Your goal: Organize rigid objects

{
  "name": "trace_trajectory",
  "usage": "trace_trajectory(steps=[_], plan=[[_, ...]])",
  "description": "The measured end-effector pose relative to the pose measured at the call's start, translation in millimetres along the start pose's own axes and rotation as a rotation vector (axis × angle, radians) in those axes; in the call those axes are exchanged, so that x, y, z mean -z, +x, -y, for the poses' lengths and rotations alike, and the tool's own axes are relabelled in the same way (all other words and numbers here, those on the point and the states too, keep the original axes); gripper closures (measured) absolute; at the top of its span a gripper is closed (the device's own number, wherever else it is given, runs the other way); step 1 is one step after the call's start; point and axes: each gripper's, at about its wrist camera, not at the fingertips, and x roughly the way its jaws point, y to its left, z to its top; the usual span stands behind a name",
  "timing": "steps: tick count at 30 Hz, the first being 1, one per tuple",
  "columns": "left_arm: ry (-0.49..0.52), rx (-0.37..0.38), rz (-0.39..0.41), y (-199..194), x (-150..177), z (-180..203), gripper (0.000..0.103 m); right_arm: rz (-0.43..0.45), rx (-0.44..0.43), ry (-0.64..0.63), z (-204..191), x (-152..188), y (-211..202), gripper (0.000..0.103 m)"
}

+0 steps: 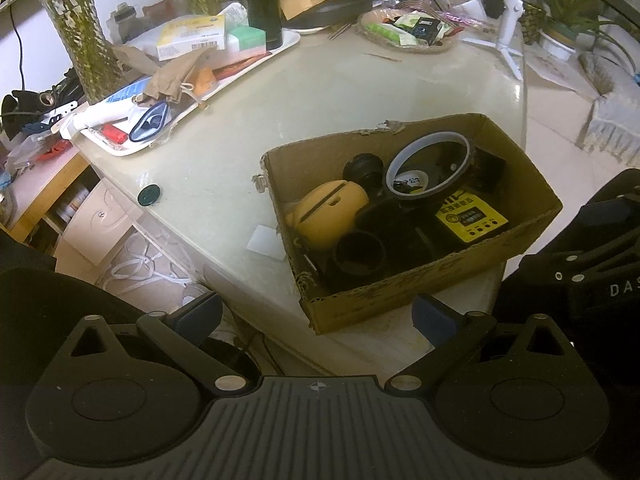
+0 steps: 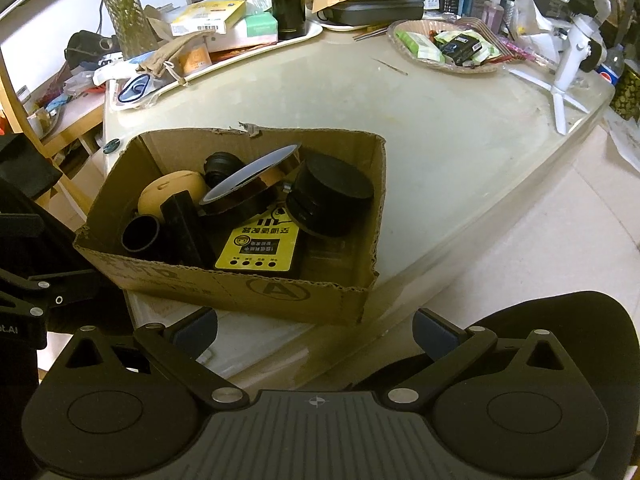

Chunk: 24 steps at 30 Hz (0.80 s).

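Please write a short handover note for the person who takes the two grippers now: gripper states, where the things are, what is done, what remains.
Left gripper: open, empty, held short of the box.
Right gripper: open, empty, also short of it.
The brown cardboard box sits at the near edge of the pale table. Inside it: amber tape roll, yellow rounded case, black round speaker, yellow-labelled black device, short black tube.
Done: those items are boxed.
Left: probably the small dark green cap lying loose on the table beside the box.

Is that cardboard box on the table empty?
No, the cardboard box holds several things, among them a tape roll and a yellow-labelled device.
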Motion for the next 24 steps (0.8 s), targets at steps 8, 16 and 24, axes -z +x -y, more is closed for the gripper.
trace_trajectory(steps=[8, 16, 24], plan=[[-0.009, 0.000, -0.002, 0.0, 0.2, -2.1, 0.000, 0.006, -0.005, 0.003, 0.1, 1.1, -2.1, 0.000], [-0.007, -0.001, -0.004, 0.9, 0.2, -2.0, 0.000, 0.004, -0.004, 0.002, 0.6, 0.8, -1.9, 0.000], [-0.011, -0.001, -0.005, 0.8, -0.1, -2.6, 0.000, 0.002, -0.009, 0.005, 1.1, 0.2, -1.4, 0.000]])
